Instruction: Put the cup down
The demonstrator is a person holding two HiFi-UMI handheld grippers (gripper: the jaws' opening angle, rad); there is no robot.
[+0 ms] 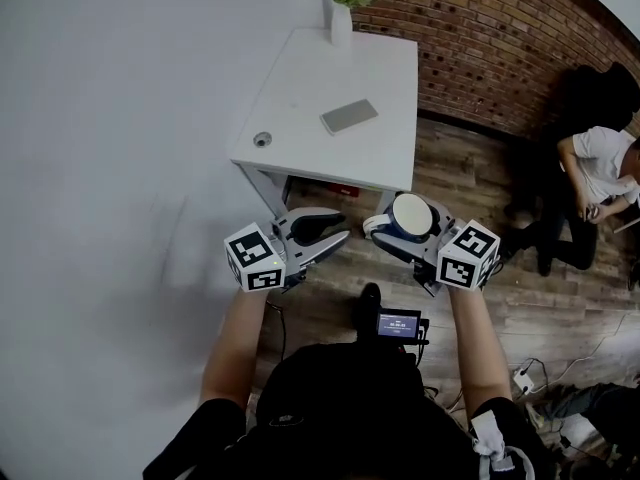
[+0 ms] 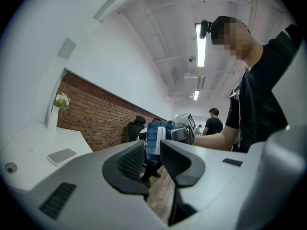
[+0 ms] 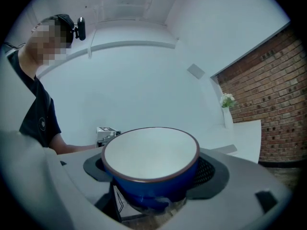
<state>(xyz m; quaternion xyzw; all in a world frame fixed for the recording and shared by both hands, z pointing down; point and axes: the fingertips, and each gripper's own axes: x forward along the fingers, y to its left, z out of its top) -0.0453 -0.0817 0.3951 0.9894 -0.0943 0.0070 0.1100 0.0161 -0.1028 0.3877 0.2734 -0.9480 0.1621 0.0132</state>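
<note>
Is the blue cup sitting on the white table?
No, the right gripper holds the blue cup in the air, short of the white table.

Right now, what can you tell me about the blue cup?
The cup is glossy blue outside, white inside, with a thin brownish rim, likely ceramic. It looks empty and sits upright, mouth up. The right gripper clamps its sides between dark ribbed pads, holding it in the air, short of the white table.

Glossy blue-glazed cup with smooth white inside, smooth matt white table, rough brick wall, wood-plank floor
</note>
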